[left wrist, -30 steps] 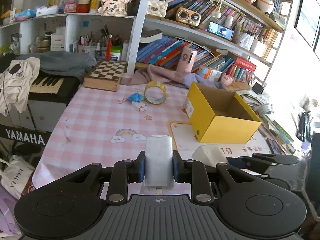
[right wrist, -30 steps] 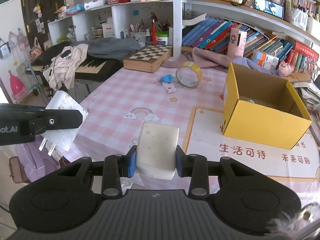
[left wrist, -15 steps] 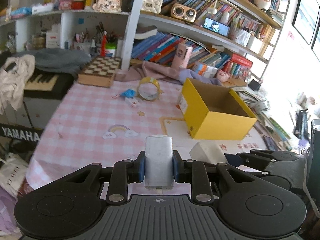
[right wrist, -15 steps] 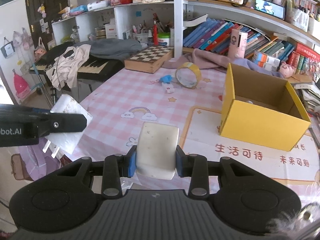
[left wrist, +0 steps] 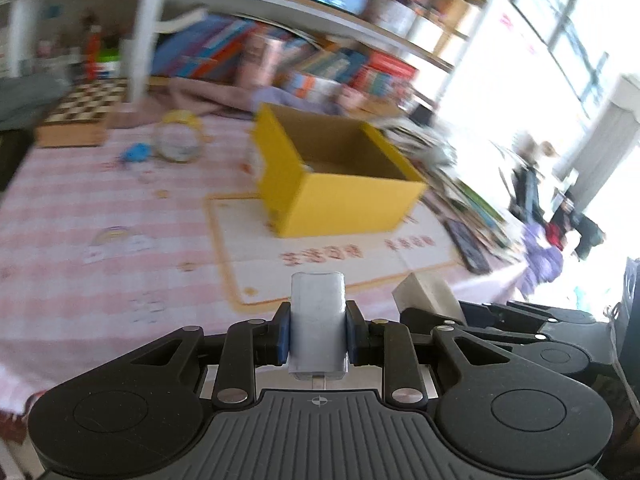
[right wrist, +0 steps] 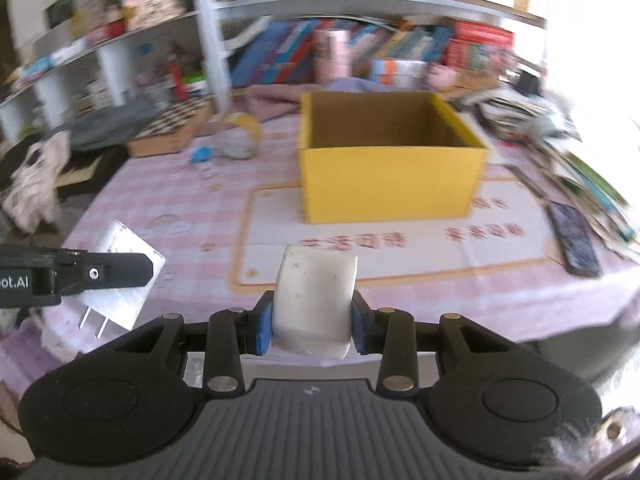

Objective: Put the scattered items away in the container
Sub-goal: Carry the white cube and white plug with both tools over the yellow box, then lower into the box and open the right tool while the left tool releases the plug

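Note:
My left gripper point(left wrist: 317, 338) is shut on a white plug charger point(left wrist: 317, 320), held above the table's near edge; the charger also shows in the right wrist view point(right wrist: 124, 276) with its two prongs down. My right gripper point(right wrist: 313, 326) is shut on a white block point(right wrist: 314, 300), which also shows in the left wrist view point(left wrist: 428, 294). The open yellow box point(left wrist: 340, 176) stands ahead on the white mat; in the right wrist view the box point(right wrist: 388, 176) is straight ahead. A yellow tape roll point(left wrist: 178, 140) and a small blue item point(left wrist: 136, 152) lie farther back left.
A pink checked cloth point(left wrist: 80, 208) covers the table. A chessboard box point(left wrist: 80, 116) sits at the back left. Bookshelves point(right wrist: 360, 52) line the back. A dark phone point(right wrist: 574, 240) and stacked books point(right wrist: 580, 168) lie to the right of the box. Both views are blurred.
Both grippers have swung right and moved toward the yellow box, which now looks larger and more central. Each still holds its item.

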The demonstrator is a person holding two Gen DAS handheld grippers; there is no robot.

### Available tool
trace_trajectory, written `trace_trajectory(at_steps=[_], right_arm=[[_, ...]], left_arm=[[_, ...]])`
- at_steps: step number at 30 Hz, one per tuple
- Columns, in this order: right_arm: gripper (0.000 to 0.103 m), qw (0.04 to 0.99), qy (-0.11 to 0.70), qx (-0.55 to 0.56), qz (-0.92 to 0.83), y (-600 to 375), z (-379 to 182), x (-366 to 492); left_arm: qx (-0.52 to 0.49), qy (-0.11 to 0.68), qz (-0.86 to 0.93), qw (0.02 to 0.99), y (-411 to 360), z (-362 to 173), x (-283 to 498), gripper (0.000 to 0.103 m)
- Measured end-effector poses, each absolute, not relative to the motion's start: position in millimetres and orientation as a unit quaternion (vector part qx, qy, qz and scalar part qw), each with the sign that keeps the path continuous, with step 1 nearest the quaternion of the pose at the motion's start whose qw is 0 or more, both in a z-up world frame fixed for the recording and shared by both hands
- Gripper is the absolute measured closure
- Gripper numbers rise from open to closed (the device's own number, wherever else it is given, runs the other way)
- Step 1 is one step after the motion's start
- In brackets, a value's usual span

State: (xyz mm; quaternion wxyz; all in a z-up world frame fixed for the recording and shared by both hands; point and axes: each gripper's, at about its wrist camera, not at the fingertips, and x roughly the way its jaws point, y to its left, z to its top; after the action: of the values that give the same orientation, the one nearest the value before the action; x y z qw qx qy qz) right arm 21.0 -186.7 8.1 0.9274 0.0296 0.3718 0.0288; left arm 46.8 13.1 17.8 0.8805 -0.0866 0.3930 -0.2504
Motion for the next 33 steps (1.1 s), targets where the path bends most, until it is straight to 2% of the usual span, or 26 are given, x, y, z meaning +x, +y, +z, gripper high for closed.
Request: trace_trajectory(at_steps=[18,33], right_arm=[[0.068,0.931,0.363,0.026,-0.018,-226.1,13.0,36.7],[0.068,0.939,0.342,-0.003,0.025,-275.0,23.2,132.2]], left_arm=[[-0.068,0.394,-0.313,0.862,-39.9,15.3,83.1,0.078],[-0.071,0.381,-0.278,0.879,-87.9,22.0,168.2,0.078]])
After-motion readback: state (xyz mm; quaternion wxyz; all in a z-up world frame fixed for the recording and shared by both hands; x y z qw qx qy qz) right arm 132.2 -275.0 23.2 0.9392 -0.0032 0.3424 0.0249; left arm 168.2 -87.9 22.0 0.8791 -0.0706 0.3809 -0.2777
